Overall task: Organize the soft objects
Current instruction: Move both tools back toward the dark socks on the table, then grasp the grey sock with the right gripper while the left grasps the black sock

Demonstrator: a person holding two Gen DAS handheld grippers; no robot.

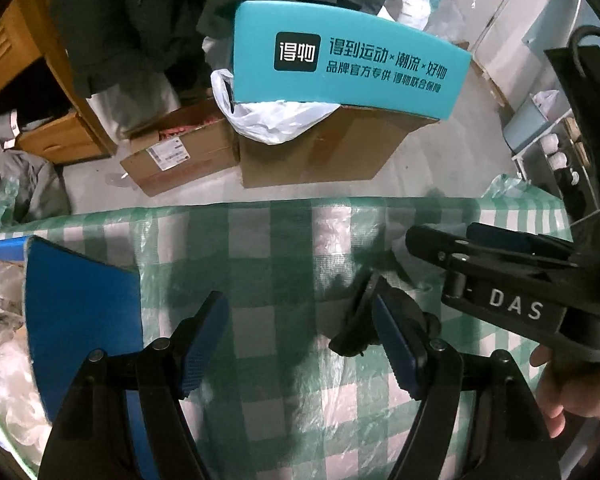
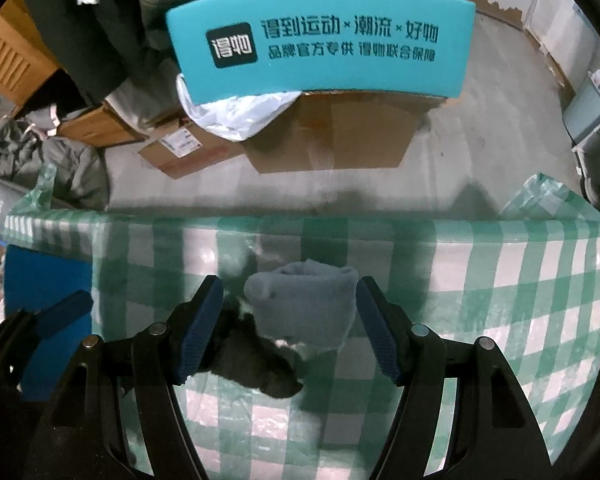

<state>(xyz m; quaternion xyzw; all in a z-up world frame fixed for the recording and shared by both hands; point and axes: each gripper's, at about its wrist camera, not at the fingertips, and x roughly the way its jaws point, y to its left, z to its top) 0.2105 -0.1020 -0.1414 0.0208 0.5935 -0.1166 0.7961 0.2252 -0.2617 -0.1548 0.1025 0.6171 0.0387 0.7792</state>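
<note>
Straddling the grey sock (image 2: 304, 304) at twelve o'clock, the right gripper (image 2: 290, 328) stands wide. Lower squarely, then squeeze. The left gripper (image 1: 300, 344) gapes empty.

A cluttered room with a grey concrete floor (image 2: 480, 128). Brown cardboard boxes (image 2: 340, 136) sit beyond the counter's green-and-white checked cover (image 2: 520, 280), one topped by a teal box (image 2: 320, 40). Wooden furniture (image 1: 16, 56) and dark clothing (image 1: 112, 20) stand at left

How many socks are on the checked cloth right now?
2: a grey sock between the right tool's open fingers, and a black sock touching it, nearer the camera. Others may be hidden.
</note>
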